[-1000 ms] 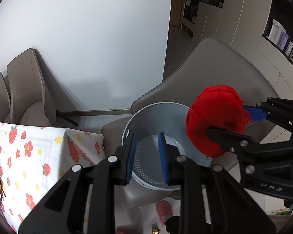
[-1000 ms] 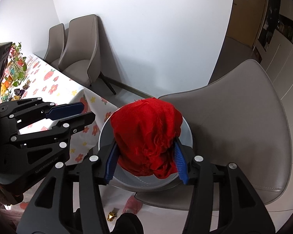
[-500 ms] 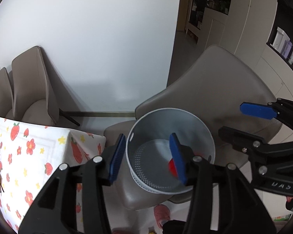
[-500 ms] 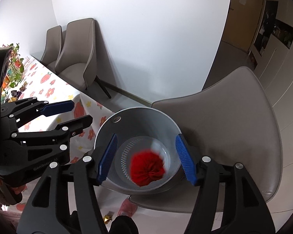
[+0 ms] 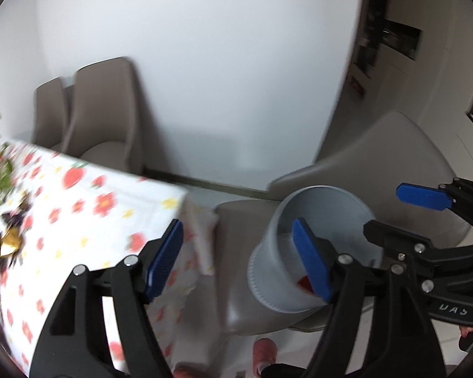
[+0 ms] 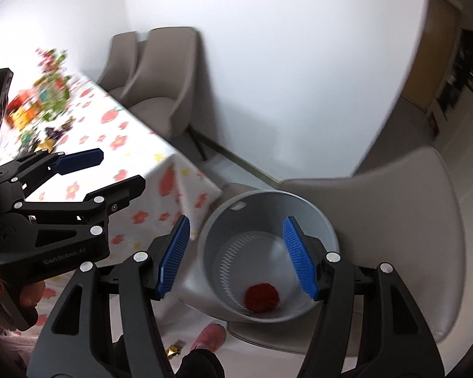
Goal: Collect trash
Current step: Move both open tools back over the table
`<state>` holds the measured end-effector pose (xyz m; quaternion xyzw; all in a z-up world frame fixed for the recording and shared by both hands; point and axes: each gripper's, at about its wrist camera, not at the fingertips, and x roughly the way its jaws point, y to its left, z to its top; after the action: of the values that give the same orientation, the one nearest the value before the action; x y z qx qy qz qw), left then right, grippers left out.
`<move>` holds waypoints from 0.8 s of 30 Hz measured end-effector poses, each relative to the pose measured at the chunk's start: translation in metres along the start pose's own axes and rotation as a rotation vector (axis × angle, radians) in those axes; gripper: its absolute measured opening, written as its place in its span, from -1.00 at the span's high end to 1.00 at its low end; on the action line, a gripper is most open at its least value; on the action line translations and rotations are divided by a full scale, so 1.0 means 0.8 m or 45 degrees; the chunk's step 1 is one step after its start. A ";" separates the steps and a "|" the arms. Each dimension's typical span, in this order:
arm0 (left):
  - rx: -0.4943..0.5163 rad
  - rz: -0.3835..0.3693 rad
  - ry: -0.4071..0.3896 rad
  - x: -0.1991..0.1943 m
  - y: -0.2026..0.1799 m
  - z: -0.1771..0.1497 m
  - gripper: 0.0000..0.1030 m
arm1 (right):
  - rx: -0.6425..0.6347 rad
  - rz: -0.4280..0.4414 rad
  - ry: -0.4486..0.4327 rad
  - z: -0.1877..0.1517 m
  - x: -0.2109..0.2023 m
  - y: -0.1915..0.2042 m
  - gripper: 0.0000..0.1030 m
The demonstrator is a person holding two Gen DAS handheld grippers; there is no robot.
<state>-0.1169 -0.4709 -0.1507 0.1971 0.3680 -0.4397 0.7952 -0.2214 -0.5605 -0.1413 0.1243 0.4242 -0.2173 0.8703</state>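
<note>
The red wad (image 6: pixel 262 296) lies at the bottom of the gray bin (image 6: pixel 312 217) on the chair. Both the right hand-held gripper (image 6: pixel 236 255) and left hand-held gripper (image 5: pixel 236 261) gape empty. Next step, likely: reach for litter (image 5: pixel 11 239) on the tabletop (image 5: pixel 78 201).

Bin (image 6: pixel 269 253) sits on the grey chair (image 6: pixel 394 208); blurred clutter (image 6: pixel 44 100) lies on the floral-clothed table (image 6: pixel 116 157) beside it.
</note>
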 end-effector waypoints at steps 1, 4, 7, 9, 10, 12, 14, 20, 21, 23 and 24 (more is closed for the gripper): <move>-0.023 0.024 0.009 -0.005 0.015 -0.004 -0.42 | -0.025 0.021 -0.002 0.005 0.003 0.013 -0.16; -0.110 0.100 0.039 -0.023 0.066 -0.022 -0.42 | -0.117 0.099 -0.006 0.022 0.014 0.062 -0.16; -0.233 0.205 0.085 -0.044 0.125 -0.047 -0.50 | -0.227 0.187 -0.014 0.038 0.024 0.123 -0.16; -0.330 0.303 0.095 -0.064 0.168 -0.067 -0.51 | -0.303 0.254 -0.017 0.048 0.029 0.167 -0.16; -0.375 0.350 0.094 -0.075 0.186 -0.077 -0.51 | -0.337 0.283 -0.018 0.051 0.030 0.188 -0.16; -0.490 0.459 0.097 -0.102 0.233 -0.105 -0.51 | -0.413 0.348 -0.018 0.058 0.033 0.236 -0.16; -0.586 0.513 0.110 -0.123 0.274 -0.130 -0.51 | -0.478 0.405 -0.019 0.060 0.032 0.277 -0.16; -0.858 0.701 0.084 -0.204 0.396 -0.212 -0.51 | -0.670 0.561 -0.018 0.062 0.031 0.421 -0.16; -0.905 0.732 0.067 -0.219 0.417 -0.228 -0.51 | -0.699 0.581 -0.020 0.061 0.029 0.443 -0.16; -0.963 0.800 0.031 -0.245 0.447 -0.255 -0.51 | -0.743 0.614 -0.023 0.059 0.027 0.485 -0.16; -0.983 0.831 0.026 -0.253 0.464 -0.265 -0.51 | -0.765 0.630 -0.021 0.058 0.025 0.506 -0.16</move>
<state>0.0400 -0.0251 -0.1394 -0.0022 0.4308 0.0018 0.9024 0.0173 -0.2303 -0.1160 -0.0393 0.4192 0.1322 0.8974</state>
